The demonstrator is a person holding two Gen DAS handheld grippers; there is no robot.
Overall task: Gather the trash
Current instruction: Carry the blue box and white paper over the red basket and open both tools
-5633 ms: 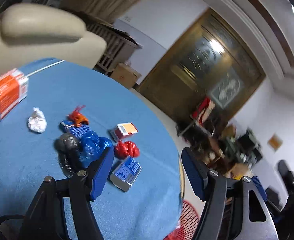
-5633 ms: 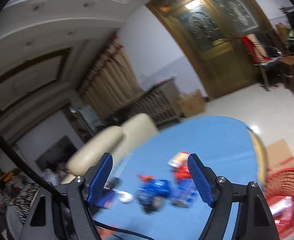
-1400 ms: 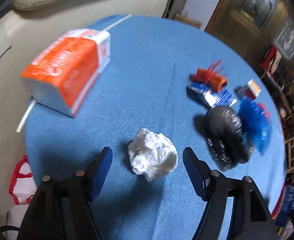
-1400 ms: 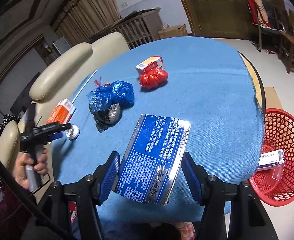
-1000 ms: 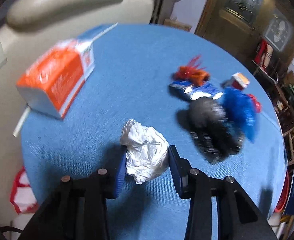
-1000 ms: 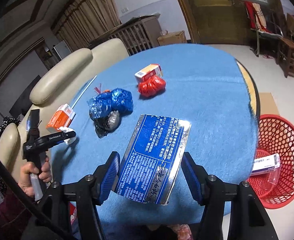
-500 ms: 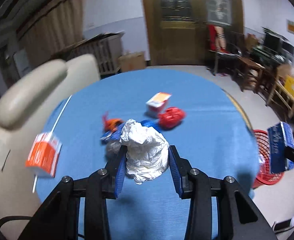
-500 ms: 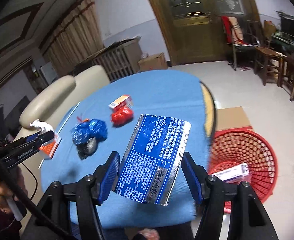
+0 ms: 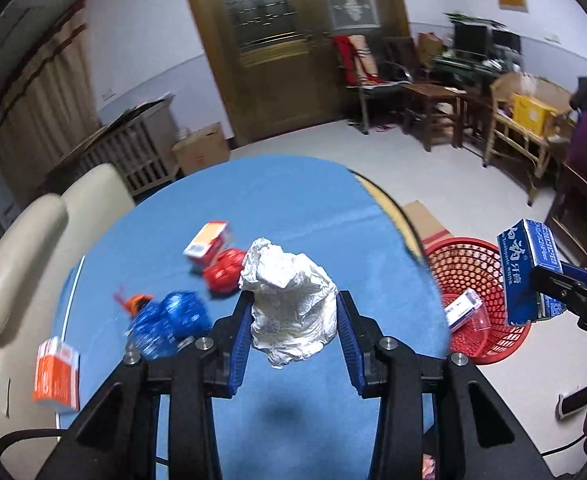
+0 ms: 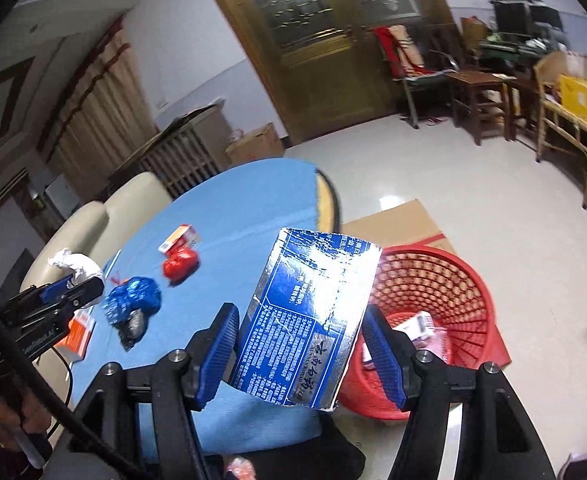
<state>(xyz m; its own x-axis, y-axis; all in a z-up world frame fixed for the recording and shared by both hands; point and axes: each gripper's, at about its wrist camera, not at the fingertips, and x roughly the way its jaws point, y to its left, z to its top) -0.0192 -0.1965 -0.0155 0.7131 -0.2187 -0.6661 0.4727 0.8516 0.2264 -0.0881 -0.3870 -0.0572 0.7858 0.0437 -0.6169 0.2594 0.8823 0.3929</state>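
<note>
My left gripper (image 9: 293, 314) is shut on a crumpled white paper ball (image 9: 289, 296) and holds it above the blue round table (image 9: 293, 200). My right gripper (image 10: 301, 332) is shut on a flat blue foil packet (image 10: 309, 312), held just past the table's edge in front of the red mesh basket (image 10: 449, 280). In the left wrist view the packet (image 9: 527, 272) hangs beside the basket (image 9: 465, 260), which stands on the floor with a small white box inside. In the right wrist view the paper ball (image 10: 75, 264) shows at far left.
On the table lie a red crumpled bag (image 9: 223, 270), a small orange-white box (image 9: 207, 240), a blue bag (image 9: 169, 320) and an orange carton (image 9: 55, 376). Cream chairs (image 9: 21, 248) stand at its left. Flat cardboard (image 10: 393, 220) lies under the basket.
The left gripper lifted the paper ball off the table and swung toward the basket side, rolling level. The right gripper carried the blue packet from over the table to the basket.
</note>
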